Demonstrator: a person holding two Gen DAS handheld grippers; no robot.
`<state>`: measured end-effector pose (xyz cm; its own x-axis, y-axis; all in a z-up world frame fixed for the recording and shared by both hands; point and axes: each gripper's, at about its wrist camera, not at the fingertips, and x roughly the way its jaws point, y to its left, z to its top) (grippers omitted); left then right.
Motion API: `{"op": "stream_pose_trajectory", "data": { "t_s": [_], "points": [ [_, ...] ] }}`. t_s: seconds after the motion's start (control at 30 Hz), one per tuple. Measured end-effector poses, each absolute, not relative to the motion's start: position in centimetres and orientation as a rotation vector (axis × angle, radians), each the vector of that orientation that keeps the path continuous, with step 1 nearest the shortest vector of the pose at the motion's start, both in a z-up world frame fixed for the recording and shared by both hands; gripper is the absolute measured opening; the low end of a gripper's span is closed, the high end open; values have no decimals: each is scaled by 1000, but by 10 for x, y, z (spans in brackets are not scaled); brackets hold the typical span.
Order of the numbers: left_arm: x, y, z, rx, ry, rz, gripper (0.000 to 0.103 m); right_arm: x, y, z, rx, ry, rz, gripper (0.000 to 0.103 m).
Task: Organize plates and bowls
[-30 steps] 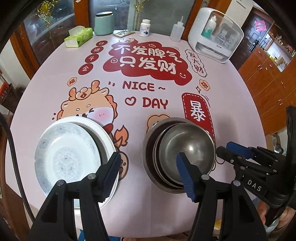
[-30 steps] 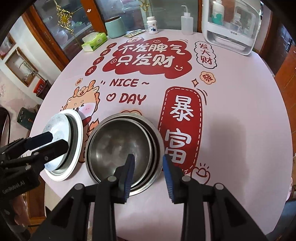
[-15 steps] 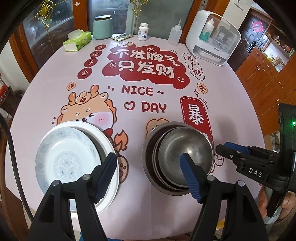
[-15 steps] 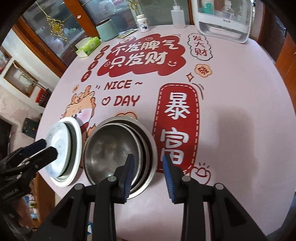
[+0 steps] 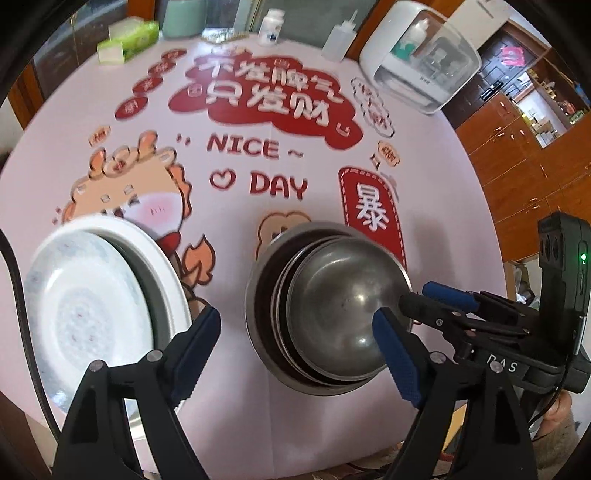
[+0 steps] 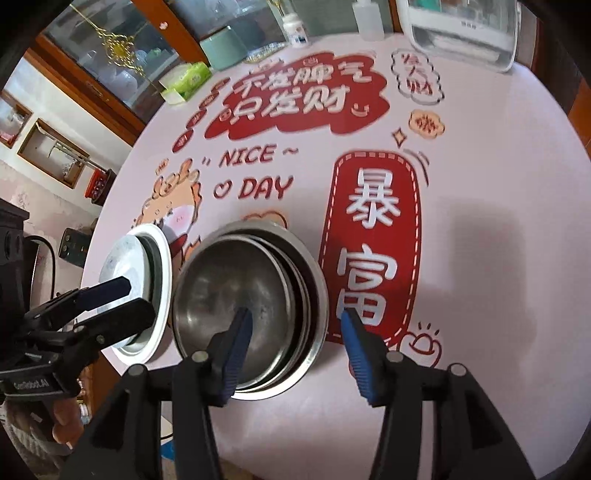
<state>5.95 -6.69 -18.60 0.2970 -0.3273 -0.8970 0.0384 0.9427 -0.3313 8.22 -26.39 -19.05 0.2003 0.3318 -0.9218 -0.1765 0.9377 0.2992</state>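
Your left tool hangs over the near edge of the table with its jaws spread wide and nothing between the pads — they have just been opening further. It sits over the gap between the two stacks: the left pad is just in front of the rim of the stack of plates, the right pad in front of the near rim of the nested steel bowls.

The plates lie at your near left, a patterned white plate on top of a larger white one, the top one off-centre toward the left. The bowls sit just to the right of them, apart from the plates, several nested together, the smaller inner ones shifted to the right inside the largest.

Your right tool is about half open, holding nothing — its jaws have also just been opening. From its own camera the left pad stands over the inside of the bowls and the right pad outside their right rim, over the red panel on the tablecloth (whether either pad touches the rim you cannot tell).

At the far edge stand a tissue box, a green canister, a pill bottle, a squeeze bottle and a white appliance.
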Motion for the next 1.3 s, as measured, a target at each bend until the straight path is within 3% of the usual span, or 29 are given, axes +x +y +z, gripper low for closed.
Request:
{"op": "stream_pose_trajectory", "data": {
  "t_s": [0.53, 0.63, 0.7, 0.73, 0.93, 1.3],
  "points": [
    [84, -68, -239, -280, 1390, -250, 83, 94, -280, -227, 289, 1473, 386, 49],
    [85, -69, -244, -283, 1411, -257, 81, 96, -277, -228, 286, 1484, 409, 34],
    [86, -70, -246, -289, 1420, -262, 77, 97, -273, -229, 265, 1493, 415, 29],
    [86, -70, -247, -293, 1428, -271, 71, 97, -272, -229, 261, 1496, 420, 25],
    [85, -72, -252, -304, 1462, -290, 45, 97, -269, -228, 233, 1503, 422, 25],
    [81, -71, -249, -291, 1466, -266, 40, 93, -264, -220, 173, 1485, 411, 26]
  ]
}}
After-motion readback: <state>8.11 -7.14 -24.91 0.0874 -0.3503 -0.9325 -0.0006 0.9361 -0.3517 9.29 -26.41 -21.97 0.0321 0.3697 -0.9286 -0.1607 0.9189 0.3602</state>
